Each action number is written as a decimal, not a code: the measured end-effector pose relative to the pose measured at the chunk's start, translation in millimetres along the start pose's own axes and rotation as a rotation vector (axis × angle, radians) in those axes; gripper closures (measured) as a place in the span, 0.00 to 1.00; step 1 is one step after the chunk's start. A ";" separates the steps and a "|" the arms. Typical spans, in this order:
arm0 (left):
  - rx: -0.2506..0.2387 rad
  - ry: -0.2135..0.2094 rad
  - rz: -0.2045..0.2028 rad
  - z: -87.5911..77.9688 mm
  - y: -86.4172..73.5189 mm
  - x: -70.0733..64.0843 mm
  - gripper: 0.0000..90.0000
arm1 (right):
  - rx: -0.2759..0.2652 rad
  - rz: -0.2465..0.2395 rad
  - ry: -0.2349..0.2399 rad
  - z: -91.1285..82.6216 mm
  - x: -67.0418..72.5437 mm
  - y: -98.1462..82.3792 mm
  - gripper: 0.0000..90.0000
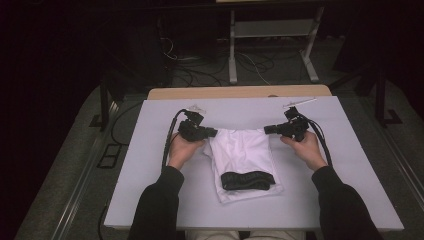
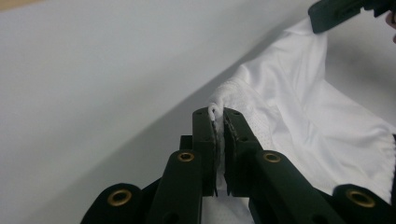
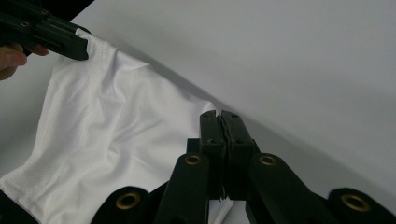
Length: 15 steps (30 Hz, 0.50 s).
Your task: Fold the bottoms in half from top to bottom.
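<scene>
Tongs [image 1: 212,132] [image 1: 267,129] (both) clamping white garment [image 1: 245,155]

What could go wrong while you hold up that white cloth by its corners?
The left tool pinches only a small tuft at the edge of the white garment, so the cloth might slip out. The right tool also grips just an edge. If one corner drops, the fold over the black waistband could land crooked on the table.

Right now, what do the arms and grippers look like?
Both forearms wear dark long sleeves. The left gripper and right gripper are black, each with two flat jaws, brass-coloured rivets on the linkages, a trailing black cable and a grey three-cornered top plate.
</scene>
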<state>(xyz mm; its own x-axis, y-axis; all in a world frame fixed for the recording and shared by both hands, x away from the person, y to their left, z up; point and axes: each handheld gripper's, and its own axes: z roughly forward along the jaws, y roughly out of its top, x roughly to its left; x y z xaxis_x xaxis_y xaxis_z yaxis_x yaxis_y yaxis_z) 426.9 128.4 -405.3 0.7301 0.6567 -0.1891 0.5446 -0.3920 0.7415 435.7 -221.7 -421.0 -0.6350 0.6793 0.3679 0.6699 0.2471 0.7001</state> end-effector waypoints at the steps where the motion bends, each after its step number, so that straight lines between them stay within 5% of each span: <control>1: -0.008 0.011 0.004 1.5 0.8 1.0 0.93 | -0.006 0.003 -0.001 1.1 -1.0 1.4 0.97; 15: -0.079 0.053 -0.049 21.8 6.5 23.2 0.93 | -0.047 0.019 -0.043 8.7 -16.3 17.2 0.97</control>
<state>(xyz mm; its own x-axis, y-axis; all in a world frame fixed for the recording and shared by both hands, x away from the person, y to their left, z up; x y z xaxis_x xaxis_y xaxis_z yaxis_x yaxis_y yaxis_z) 456.4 127.1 -418.9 0.6793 0.7079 -0.1932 0.5432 -0.3081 0.7810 461.0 -222.6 -420.3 -0.6044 0.7130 0.3556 0.6626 0.2019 0.7212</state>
